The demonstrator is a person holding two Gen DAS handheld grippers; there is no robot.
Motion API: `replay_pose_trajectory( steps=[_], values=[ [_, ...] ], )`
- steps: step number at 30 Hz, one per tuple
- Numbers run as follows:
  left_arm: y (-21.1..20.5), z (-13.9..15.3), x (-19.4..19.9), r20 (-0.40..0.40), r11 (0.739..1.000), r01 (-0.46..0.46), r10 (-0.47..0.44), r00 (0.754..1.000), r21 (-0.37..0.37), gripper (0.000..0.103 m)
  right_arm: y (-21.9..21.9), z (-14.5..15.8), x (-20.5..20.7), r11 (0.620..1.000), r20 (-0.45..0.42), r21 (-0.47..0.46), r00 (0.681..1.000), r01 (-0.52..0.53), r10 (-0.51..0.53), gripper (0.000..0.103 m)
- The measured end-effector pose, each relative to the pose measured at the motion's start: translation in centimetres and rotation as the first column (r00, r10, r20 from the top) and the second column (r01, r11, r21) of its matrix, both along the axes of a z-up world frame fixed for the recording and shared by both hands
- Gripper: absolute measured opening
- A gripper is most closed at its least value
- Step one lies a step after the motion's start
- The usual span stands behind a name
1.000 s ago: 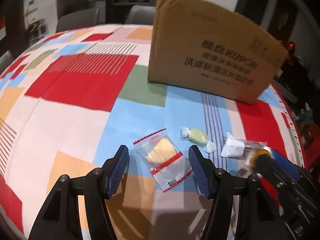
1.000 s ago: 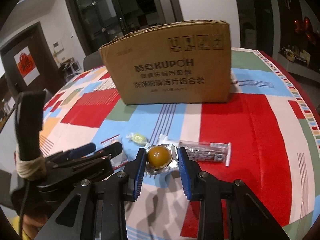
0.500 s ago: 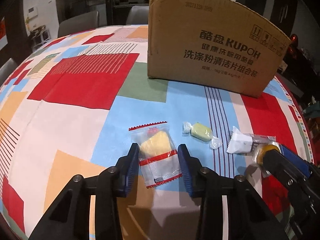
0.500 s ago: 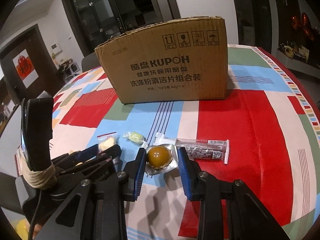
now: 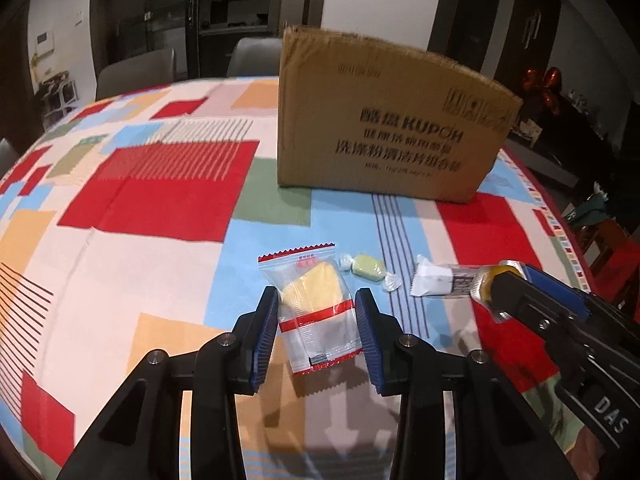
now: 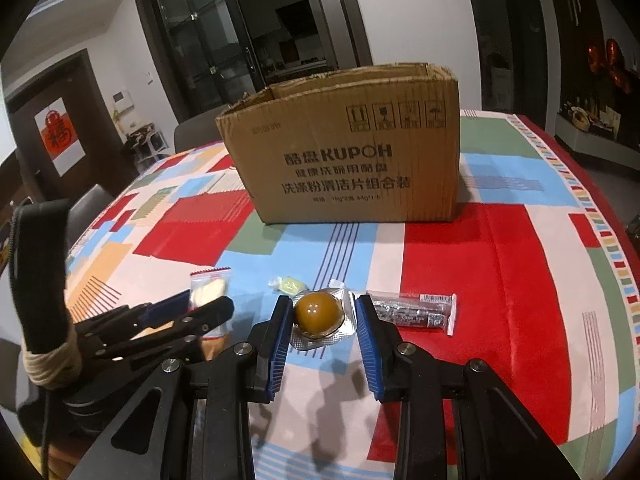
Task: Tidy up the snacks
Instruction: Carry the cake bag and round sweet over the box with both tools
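My left gripper (image 5: 316, 308) is shut on a clear, red-edged packet with a yellow cake (image 5: 312, 288) and holds it a little above the tablecloth, over its own shadow. From the right wrist view, that left gripper (image 6: 200, 312) and the cake packet (image 6: 208, 288) appear at the left. My right gripper (image 6: 323, 312) is shut on a foil blister with a brown ball (image 6: 319, 312). The right gripper (image 5: 516, 284) also shows at the right of the left wrist view. An open cardboard box (image 6: 352, 160) stands behind.
A green wrapped candy (image 5: 368, 266) and a dark bar in a clear wrapper (image 6: 412, 310) lie on the patchwork tablecloth (image 5: 160, 200) between the grippers and the box (image 5: 380, 128). Chairs stand at the table's far side. The table edge drops off at the right.
My left gripper's jaws have closed on the cake packet and lifted it off the cloth. The right gripper keeps its grip on the brown ball's blister.
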State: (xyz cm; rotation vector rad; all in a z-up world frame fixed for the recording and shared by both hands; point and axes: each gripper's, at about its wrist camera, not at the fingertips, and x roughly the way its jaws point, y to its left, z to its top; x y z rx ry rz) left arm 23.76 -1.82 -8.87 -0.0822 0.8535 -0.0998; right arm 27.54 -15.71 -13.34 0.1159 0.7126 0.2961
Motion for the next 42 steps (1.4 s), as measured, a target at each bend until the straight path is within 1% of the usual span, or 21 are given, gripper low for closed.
replay_pose_trajectory(
  steps=[9, 17, 20, 25, 29, 37, 42],
  values=[
    [0.7, 4.3, -0.8, 0.100, 0.999, 0.037, -0.038, 0.994, 0.010, 0.038, -0.5, 2.8, -0.8, 1.000, 0.067, 0.011, 0.998, 0.012, -0.013, 0.033],
    [0.2, 8.5, -1.1, 0.212, 0.996, 0.077, -0.086, 0.974, 0.051, 0.038, -1.2, 6.1, -1.0, 0.999, 0.142, 0.024, 0.989, 0.027, -0.030, 0.033],
    [0.0, 9.7, -0.9, 0.240, 0.995, 0.087, -0.098, 0.966, 0.057, 0.038, -1.5, 7.2, -0.9, 0.999, 0.170, 0.024, 0.985, 0.030, -0.033, 0.033],
    [-0.1, 12.0, 0.3, 0.276, 0.994, 0.098, -0.109, 0.955, 0.056, 0.038, -1.6, 9.2, -0.2, 0.999, 0.210, 0.030, 0.977, 0.034, -0.040, 0.033],
    [-0.3, 13.4, 1.2, 0.300, 0.992, 0.103, -0.119, 0.947, 0.069, 0.038, -1.8, 10.8, 0.7, 0.999, 0.238, 0.031, 0.970, 0.038, -0.045, 0.034],
    [-0.5, 15.5, 3.2, 0.329, 0.990, 0.112, -0.134, 0.935, 0.087, 0.038, -1.7, 13.4, 2.4, 0.999, 0.282, 0.013, 0.958, 0.042, -0.044, 0.034],
    [-0.7, 16.4, 4.5, 0.336, 0.987, 0.114, -0.145, 0.931, 0.113, 0.038, -1.5, 14.7, 3.5, 0.999, 0.297, -0.006, 0.954, 0.040, -0.037, 0.034]
  ],
)
